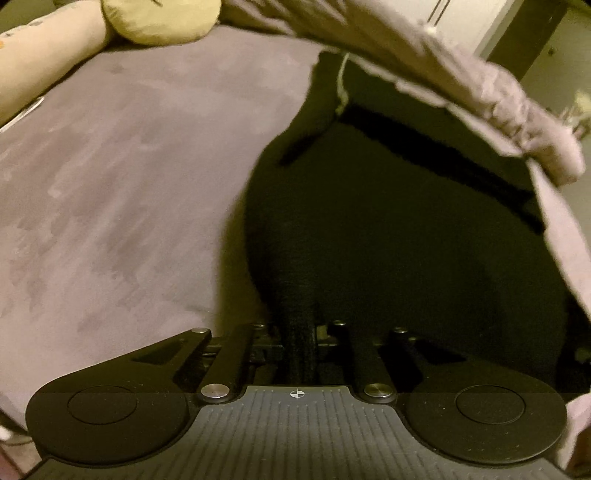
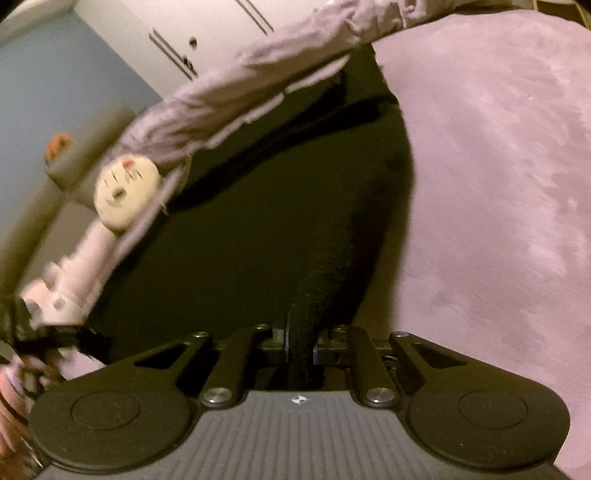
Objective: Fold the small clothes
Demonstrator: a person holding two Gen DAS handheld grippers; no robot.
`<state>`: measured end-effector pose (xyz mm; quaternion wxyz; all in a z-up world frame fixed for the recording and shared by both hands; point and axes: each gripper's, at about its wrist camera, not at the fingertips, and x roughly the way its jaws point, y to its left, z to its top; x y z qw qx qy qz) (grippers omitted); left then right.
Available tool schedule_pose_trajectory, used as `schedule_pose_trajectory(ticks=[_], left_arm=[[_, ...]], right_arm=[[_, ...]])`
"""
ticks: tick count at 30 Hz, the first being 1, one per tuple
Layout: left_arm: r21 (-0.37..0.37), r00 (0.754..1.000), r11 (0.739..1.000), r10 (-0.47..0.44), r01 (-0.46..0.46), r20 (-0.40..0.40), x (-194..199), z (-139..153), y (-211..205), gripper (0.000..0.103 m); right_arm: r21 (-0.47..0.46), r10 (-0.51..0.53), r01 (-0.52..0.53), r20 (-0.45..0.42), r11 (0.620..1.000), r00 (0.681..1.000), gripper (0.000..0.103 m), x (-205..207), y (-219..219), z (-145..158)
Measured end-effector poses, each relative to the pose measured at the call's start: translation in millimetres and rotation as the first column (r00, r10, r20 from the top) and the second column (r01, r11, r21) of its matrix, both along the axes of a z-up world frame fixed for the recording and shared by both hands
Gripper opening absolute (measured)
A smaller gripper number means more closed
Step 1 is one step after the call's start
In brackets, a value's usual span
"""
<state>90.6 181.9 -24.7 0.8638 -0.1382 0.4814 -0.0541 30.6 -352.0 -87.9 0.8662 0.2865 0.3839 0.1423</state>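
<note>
Both claws pinch the black garment [image 1: 388, 229] w/ jaws pressed together — left claw [image 1: 300, 343] and right claw [image 2: 301, 347] each bunch an edge at 6 o'clock, cloth lifted over the bed [image 1: 122, 177] — mid-fold, prob. next lay it flat.

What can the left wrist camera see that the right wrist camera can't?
Only the left wrist view shows the round yellow-green cushion and the long pale patterned bolster at the bed's far edge. Only the right wrist view shows the round cream plush face and the blue wall. Both show the black knit garment pinched in each gripper's jaws, over the fuzzy lilac blanket.
</note>
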Motion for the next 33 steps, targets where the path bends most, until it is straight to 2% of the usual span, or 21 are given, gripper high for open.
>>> schedule_pose_trajectory(ticks=[3, 7, 14, 19, 24, 31, 33], left_arm=[[-0.056, 0.998, 0.998, 0.008, -0.005, 0.055, 10, 19, -1, 0.011], [-0.134, 0.991, 0.991, 0.022, -0.005, 0.131, 35, 48, -2, 0.010], [-0.144, 0.970, 0.990, 0.044, -0.010, 0.238, 102, 85, -15, 0.010], [-0.094, 0.954, 0.994, 0.079, -0.053, 0.289, 170, 93, -23, 0.010], [-0.030, 0.940, 0.990, 0.137, -0.134, 0.313, 236, 90, -24, 0.010], [0.047, 0.920, 0.983, 0.150, -0.178, 0.363, 313, 78, -45, 0.011], [0.098, 0.922, 0.978, 0.136, -0.183, 0.364, 327, 70, -54, 0.011]], right_arm=[[0.065, -0.025, 0.022, 0.049, 0.998, 0.998, 0.009, 10, -1, 13], [0.108, -0.075, 0.062, 0.120, 0.992, 0.990, 0.009, 33, -4, 34], [0.090, -0.166, 0.150, 0.204, 0.985, 0.965, 0.009, 106, -17, 64], [0.027, -0.241, 0.242, 0.235, 0.970, 0.942, 0.009, 175, -27, 73], [-0.107, -0.272, 0.311, 0.278, 0.944, 0.921, 0.009, 247, -30, 76], [-0.227, -0.320, 0.391, 0.295, 0.892, 0.900, 0.009, 330, -28, 63], [-0.294, -0.307, 0.392, 0.295, 0.872, 0.905, 0.009, 349, -21, 55]])
